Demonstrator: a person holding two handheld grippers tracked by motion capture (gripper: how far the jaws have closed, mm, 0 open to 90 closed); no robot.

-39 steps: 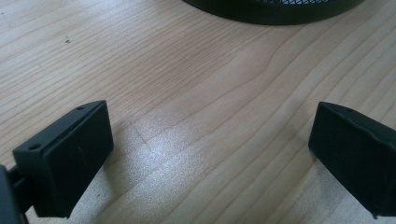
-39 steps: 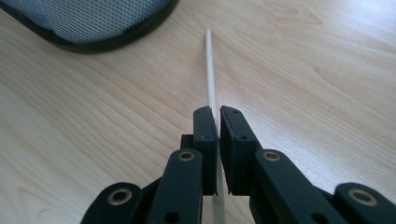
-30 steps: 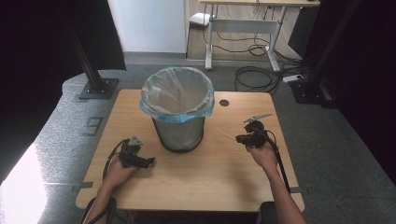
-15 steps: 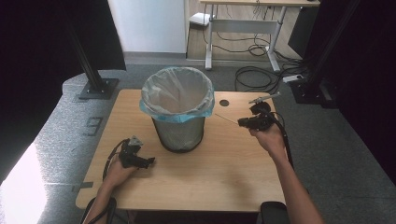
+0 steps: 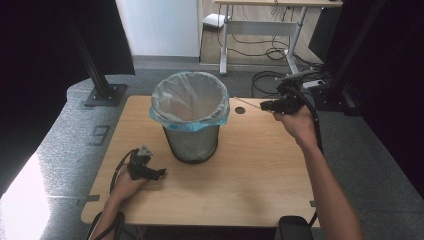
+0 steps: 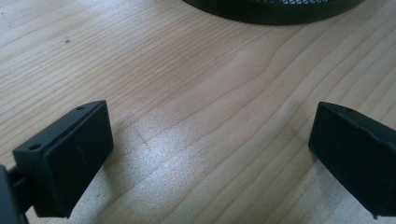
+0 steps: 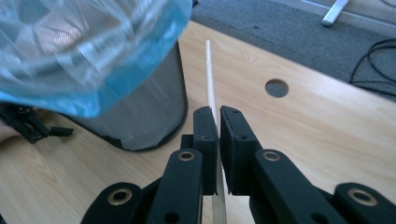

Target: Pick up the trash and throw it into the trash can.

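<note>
The right gripper [image 5: 265, 105], raised at the far right just beside the black mesh wastebasket with a blue plastic liner [image 5: 190, 116], pinches a thin pale wooden stick [image 7: 210, 77], while the left gripper [image 6: 210, 154] rests spread apart on the light wooden table [image 5: 250, 175] at near left.

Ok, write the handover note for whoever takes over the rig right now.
Right gripper: shut on a thin wooden stick, raised beside the bin, stick tip pointing at its rim.
Left gripper: open, holding nothing, low over the table in front of the bin's base.
Bin: upright mid-table, lined with a blue-edged bag.
Done: stick picked up.
Left: probably dropping it into the bin; not yet over the opening.
</note>
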